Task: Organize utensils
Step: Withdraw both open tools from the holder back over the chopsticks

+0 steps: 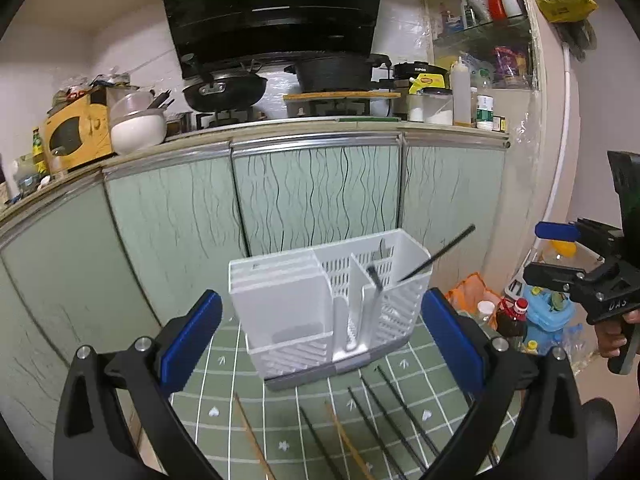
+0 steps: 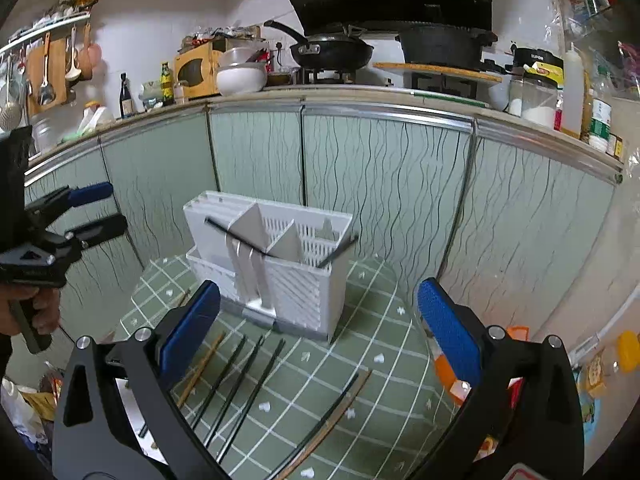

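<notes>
The white utensil holder [image 1: 320, 304] stands upright at the centre of the left wrist view on the green checked mat [image 1: 224, 400], its long axis running from lower left to upper right and its slotted compartments open upward; behind it runs a row of pale green cabinet doors [image 1: 316, 196]; a black chopstick [image 1: 438, 254] leans in the holder's right-hand compartment, tilted with its free end pointing to the upper right of the frame, past the rim; a second dark stick [image 1: 375, 276] stands blurred near the middle divider. Loose chopsticks lie flat on the mat in the lower part of the frame, black ones [image 1: 404, 412] and wooden ones [image 1: 252, 436], their long axes running roughly from the holder toward the bottom edge. The left gripper [image 1: 320, 340] has its blue-padded fingers spread wide on either side of the holder, with nothing between them. In the right wrist view the right gripper [image 2: 320, 328] is likewise spread wide and holds nothing; the holder sits in mid-frame beyond it, and more black chopsticks [image 2: 240, 384] lie on the mat between the fingers, pointing toward the holder; one wooden stick [image 2: 202, 368] lies just beside the left finger; another pair [image 2: 332, 420] lies slanted at lower centre.
</notes>
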`<state>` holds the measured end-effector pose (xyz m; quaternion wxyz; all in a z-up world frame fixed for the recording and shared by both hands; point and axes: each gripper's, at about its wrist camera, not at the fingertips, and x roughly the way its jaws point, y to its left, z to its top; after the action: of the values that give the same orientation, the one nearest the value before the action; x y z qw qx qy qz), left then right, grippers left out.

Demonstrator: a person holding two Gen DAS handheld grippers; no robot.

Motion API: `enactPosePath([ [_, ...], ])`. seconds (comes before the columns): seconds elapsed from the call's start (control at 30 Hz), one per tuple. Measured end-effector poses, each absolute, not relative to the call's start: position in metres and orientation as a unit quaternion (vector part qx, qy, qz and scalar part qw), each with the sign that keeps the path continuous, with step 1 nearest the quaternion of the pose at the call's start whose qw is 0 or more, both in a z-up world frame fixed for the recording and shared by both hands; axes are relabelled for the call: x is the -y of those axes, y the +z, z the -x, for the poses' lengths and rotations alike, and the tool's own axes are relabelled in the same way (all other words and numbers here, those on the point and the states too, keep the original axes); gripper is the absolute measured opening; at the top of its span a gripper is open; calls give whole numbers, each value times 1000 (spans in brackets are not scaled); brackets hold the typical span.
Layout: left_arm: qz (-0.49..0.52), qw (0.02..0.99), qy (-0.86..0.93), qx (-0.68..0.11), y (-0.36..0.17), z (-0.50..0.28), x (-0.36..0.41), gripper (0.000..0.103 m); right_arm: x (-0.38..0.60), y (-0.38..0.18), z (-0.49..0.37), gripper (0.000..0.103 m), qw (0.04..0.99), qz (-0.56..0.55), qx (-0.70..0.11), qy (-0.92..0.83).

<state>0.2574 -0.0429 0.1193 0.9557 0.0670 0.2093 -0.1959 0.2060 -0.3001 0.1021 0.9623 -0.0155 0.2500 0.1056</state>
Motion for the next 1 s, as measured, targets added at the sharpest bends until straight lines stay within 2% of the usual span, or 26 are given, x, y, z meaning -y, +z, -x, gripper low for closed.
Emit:
enactPosePath([
  [1.0,-55,956,-90,-275,-37,-186,-19,98,295,-44,-133,95,958,6,-288,19],
])
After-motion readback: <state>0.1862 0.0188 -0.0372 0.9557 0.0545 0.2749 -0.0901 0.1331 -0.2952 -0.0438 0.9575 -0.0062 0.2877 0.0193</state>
